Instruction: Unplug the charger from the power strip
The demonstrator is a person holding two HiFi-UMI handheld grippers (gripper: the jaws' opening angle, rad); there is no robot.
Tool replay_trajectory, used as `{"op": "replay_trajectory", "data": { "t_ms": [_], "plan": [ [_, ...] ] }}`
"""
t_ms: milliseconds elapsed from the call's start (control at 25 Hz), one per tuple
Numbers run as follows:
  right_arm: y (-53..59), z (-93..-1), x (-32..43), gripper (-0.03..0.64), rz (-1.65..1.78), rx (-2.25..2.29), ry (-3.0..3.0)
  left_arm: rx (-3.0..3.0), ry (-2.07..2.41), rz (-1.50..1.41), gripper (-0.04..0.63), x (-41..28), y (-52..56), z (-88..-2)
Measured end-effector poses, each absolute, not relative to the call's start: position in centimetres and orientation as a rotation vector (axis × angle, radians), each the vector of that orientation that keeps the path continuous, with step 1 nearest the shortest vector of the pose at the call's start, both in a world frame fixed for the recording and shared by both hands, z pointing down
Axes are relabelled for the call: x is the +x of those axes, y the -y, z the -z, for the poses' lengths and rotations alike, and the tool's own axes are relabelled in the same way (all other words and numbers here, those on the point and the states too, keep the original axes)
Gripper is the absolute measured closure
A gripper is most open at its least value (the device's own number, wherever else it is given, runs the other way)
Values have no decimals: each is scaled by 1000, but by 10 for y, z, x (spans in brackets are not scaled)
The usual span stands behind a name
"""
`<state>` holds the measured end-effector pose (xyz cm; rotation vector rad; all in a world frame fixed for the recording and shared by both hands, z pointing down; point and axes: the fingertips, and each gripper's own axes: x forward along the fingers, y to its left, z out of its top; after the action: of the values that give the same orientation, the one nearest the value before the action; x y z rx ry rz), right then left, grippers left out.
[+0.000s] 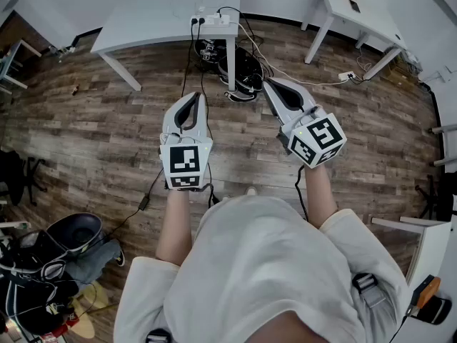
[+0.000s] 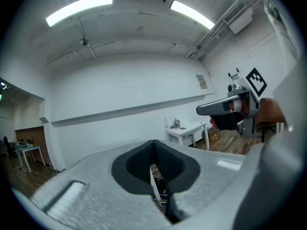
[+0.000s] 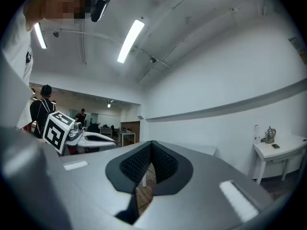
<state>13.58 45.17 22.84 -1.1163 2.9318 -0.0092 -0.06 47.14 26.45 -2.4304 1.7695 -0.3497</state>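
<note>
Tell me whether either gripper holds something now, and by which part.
Nothing is held. The left gripper and the right gripper both have their jaws together with nothing between them, away from the power strip on the white table.

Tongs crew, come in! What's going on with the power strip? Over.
Left tongs shut, empty; right tongs shut, empty. Power strip on white table, untouched, far ahead. Cables dangle below it.

power strip [image 1: 212,21] — detail too small to tell | side table [image 1: 371,23] — cut off at top edge
</note>
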Motion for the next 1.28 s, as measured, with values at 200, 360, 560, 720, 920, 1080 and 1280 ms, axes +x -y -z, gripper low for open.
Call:
{"op": "replay_trajectory", "data": {
  "t_ms": [200, 360, 560, 720, 920, 1080, 1280],
  "plan": [
    [-443, -228, 144, 615, 24, -1090, -2924, -2427, -1770, 366, 592, 8, -459, -267],
    [-441, -227, 159, 615, 45, -1060, -2909, -2409, -1802, 387, 592, 13, -456, -269],
    [-437, -237, 173, 615, 24, -1042, -2939, -2375, -1845, 414, 592, 20, -457, -274],
    [-434, -240, 180, 615, -34, -1060, -2952, -2362, -1875, 434, 592, 27, -460, -282],
    [-422, -247, 189, 615, 23, -1080, -2946, -2356, -1911, 438, 592, 33, -451, -288],
    [-406, -250, 197, 615, 23, -1093, -2957, -2350, -1916, 419, 592, 40, -432, -289],
    [-384, -254, 188, 614, 93, -993, -2982, -2343, -1942, 348, 592, 36, -404, -287]
  ]
}}
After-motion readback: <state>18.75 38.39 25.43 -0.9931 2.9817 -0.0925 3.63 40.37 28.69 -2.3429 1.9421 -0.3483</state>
